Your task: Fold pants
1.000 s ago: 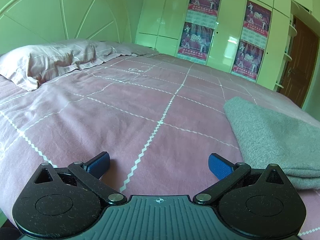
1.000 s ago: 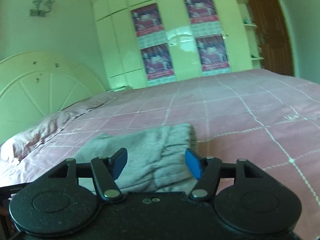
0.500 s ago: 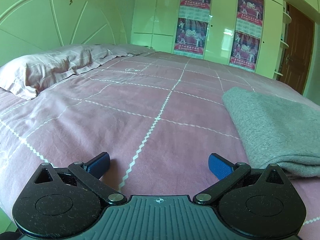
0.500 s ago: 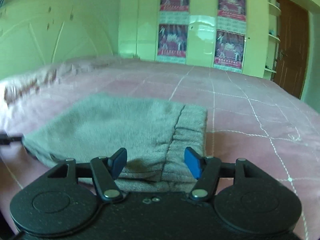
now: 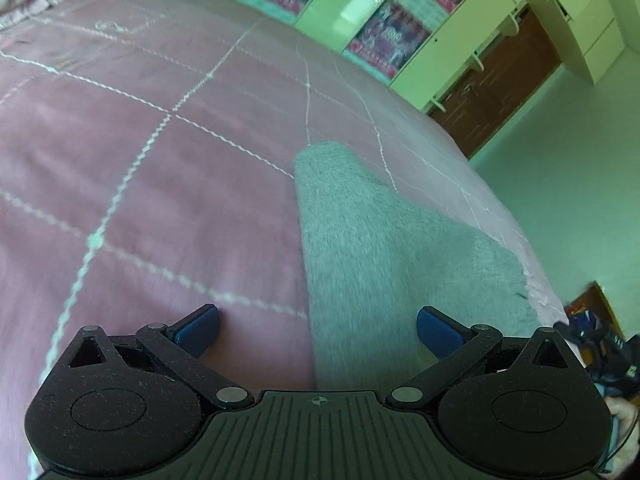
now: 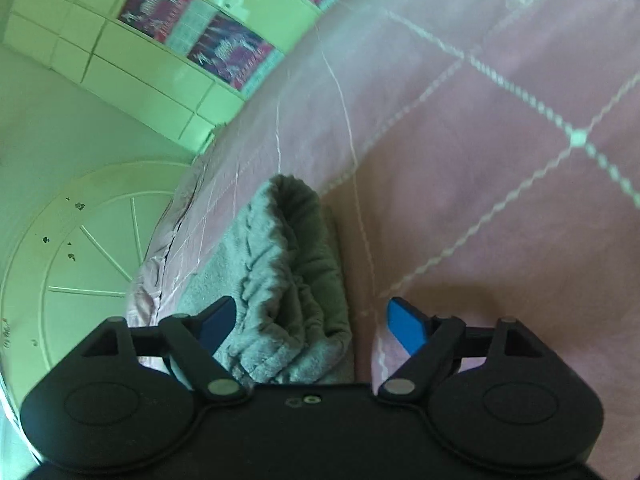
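**Both grippers lined up over the two ends of the pants**

The grey pants (image 5: 376,248) lay flat on the pink bed (image 5: 152,184), near the edge that faces the room and the brown door (image 5: 496,92). From how flat and doubled they looked, I judged they were already folded at least once, and that another fold was still to be made.

My left gripper (image 5: 318,330) was spread wide and held nothing. I kept it over the smooth long edge of the pants, with one blue finger above the bare sheet and the other above the grey cloth, so that the edge ran between them. In this position the fingers could close on that edge from both sides.

My right gripper (image 6: 312,326) was also wide open and empty. It was above the wrinkled elastic waistband (image 6: 288,264), which pointed toward the white headboard (image 6: 80,264). One finger was over the cloth and the other over the sheet beside it. I could not tell if the fingers touched the fabric.

The thick, soft cloth would probably bunch up, so I believed both ends needed a grip at the same time to carry them over evenly.
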`<action>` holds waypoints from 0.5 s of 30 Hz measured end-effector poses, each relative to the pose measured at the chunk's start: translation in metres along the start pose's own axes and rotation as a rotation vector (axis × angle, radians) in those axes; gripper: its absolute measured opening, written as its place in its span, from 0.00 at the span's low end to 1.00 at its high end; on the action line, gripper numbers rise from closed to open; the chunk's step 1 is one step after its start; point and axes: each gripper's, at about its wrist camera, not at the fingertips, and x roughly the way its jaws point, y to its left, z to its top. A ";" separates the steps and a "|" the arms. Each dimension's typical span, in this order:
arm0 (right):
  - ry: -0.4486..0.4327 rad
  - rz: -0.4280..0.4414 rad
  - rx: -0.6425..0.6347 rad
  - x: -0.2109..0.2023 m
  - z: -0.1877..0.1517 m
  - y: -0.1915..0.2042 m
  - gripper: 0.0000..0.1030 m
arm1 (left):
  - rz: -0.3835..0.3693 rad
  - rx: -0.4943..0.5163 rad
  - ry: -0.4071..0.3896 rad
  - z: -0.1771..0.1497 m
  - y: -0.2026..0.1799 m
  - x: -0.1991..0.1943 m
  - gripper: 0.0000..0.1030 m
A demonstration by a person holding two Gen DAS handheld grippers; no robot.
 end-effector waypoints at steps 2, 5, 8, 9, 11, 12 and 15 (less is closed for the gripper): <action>0.073 0.013 0.028 0.015 0.005 -0.005 0.90 | -0.043 -0.077 0.041 0.011 0.007 0.014 1.00; 0.114 0.040 0.076 0.030 0.012 -0.009 0.95 | -0.078 -0.109 0.082 0.016 0.011 0.032 1.00; 0.151 0.030 0.094 0.041 0.013 -0.008 0.95 | -0.077 -0.083 0.092 0.017 0.004 0.042 1.00; 0.164 0.021 0.093 0.044 0.015 -0.007 0.95 | -0.077 -0.071 0.096 0.017 0.002 0.045 1.00; 0.185 0.004 0.076 0.049 0.017 -0.001 0.95 | -0.101 -0.066 0.101 0.019 0.001 0.050 1.00; 0.196 -0.003 0.068 0.051 0.017 0.001 0.95 | -0.119 -0.067 0.106 0.019 0.002 0.052 1.00; 0.206 0.008 0.066 0.057 0.018 0.006 0.95 | -0.202 -0.084 0.141 0.025 0.005 0.060 1.00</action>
